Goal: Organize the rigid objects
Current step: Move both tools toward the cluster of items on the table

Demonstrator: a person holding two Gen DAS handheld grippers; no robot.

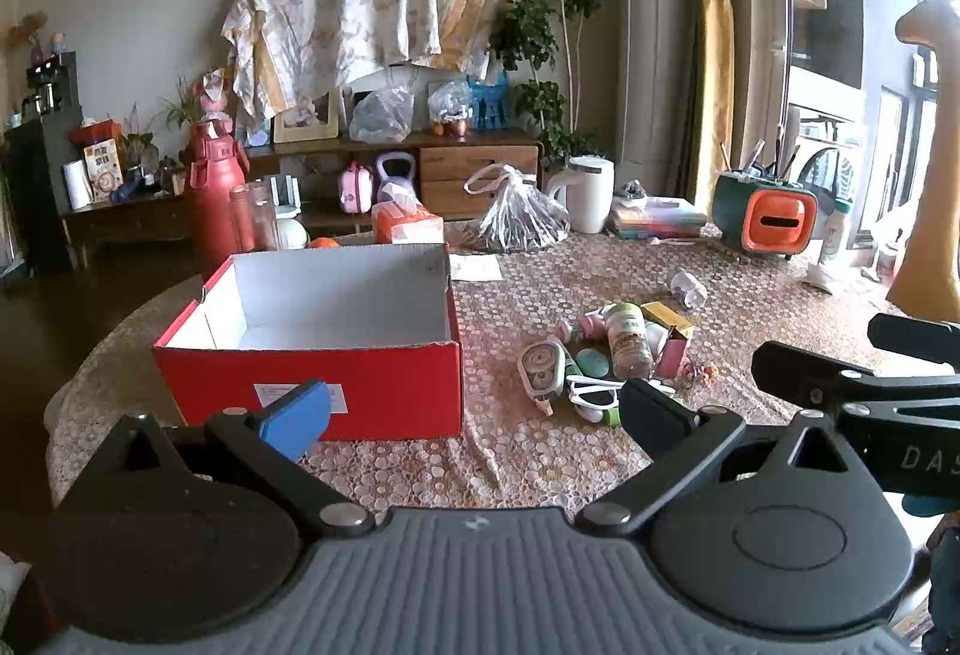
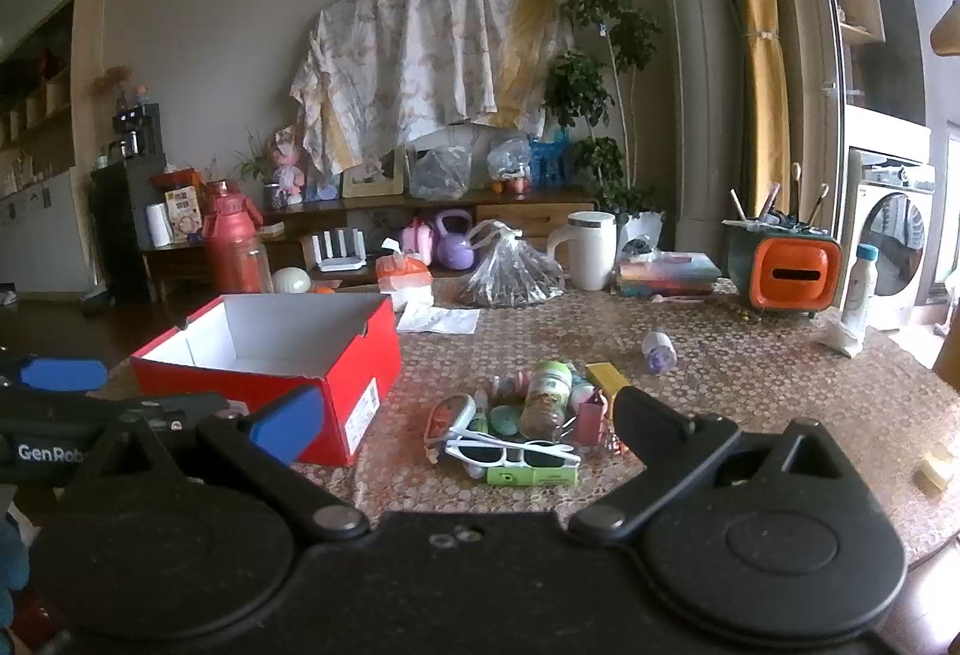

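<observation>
An open red box (image 1: 336, 379) with a white inside stands empty on the table; it also shows in the right wrist view (image 2: 288, 379). To its right lies a pile of small rigid objects: a spice jar (image 1: 627, 340) (image 2: 545, 397), white sunglasses (image 2: 510, 454) (image 1: 591, 394), a correction tape dispenser (image 1: 543, 370), a green case (image 2: 531, 475), a yellow box (image 1: 666, 317). My left gripper (image 1: 474, 415) is open and empty, just before the box. My right gripper (image 2: 462, 418) is open and empty, just before the pile.
A lace-covered round table (image 2: 750, 391) holds a small fallen bottle (image 2: 658, 352), a plastic bag (image 2: 510, 277), white mug (image 2: 591, 250), books (image 2: 666, 274), an orange-green pen holder (image 2: 786, 271), tissue pack (image 2: 405, 274) and red flask (image 1: 213, 193). A yellow block (image 2: 936, 469) lies at right.
</observation>
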